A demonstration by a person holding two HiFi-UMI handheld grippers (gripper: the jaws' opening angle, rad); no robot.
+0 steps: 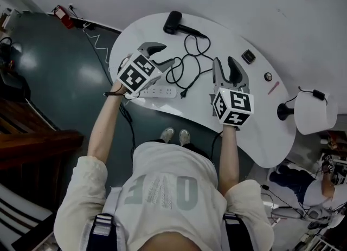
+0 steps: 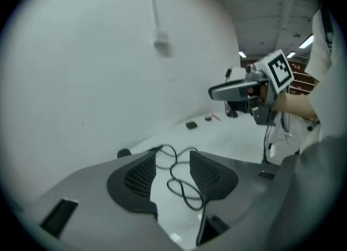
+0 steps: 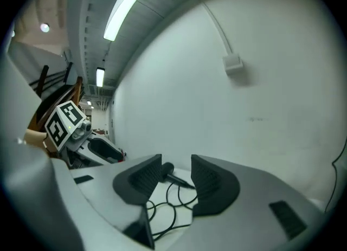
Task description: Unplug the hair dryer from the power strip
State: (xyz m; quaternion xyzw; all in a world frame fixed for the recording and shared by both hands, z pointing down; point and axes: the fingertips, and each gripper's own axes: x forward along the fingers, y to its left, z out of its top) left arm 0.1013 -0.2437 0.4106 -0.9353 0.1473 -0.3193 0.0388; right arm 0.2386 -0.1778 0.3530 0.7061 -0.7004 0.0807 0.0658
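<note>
No brand name or word to read anywhere. Only black-and-white square markers on the cube of each gripper, and large pale letters on the front of the shirt [image 1: 162,190], not legible with certainty.

A white table [image 1: 255,130] with a curved edge, set against a plain white wall [image 2: 81,55]. Dark grey-green floor [image 1: 54,71] to the left of it. Long ceiling lights [image 3: 130,0] visible in the right gripper view. On the right part of the table, a small dark square thing [image 1: 248,56], a small round thing [image 1: 268,76] and a thin pink stick [image 1: 272,88]. Shoes [image 1: 174,135] just at the near table edge.

Black hair dryer [image 1: 174,23] lying at the far side of the table, near the wall. From it a black cord [image 1: 190,60] in loose loops across the middle of the table, down to the white power strip [image 1: 157,91] at the near left edge. There the cord's end [image 1: 183,94], just at the right end of the strip; plugged in or only lying beside, impossible to tell.

Left gripper [image 1: 161,55] held above the power strip, jaws moderately apart, nothing between the pads, only cord loops seen past them on the table. Right gripper [image 1: 227,66] held above the right half of the table, jaws also apart and empty, the hair dryer seen far beyond the gap. Neither touching the table, the cord or the strip.
</note>
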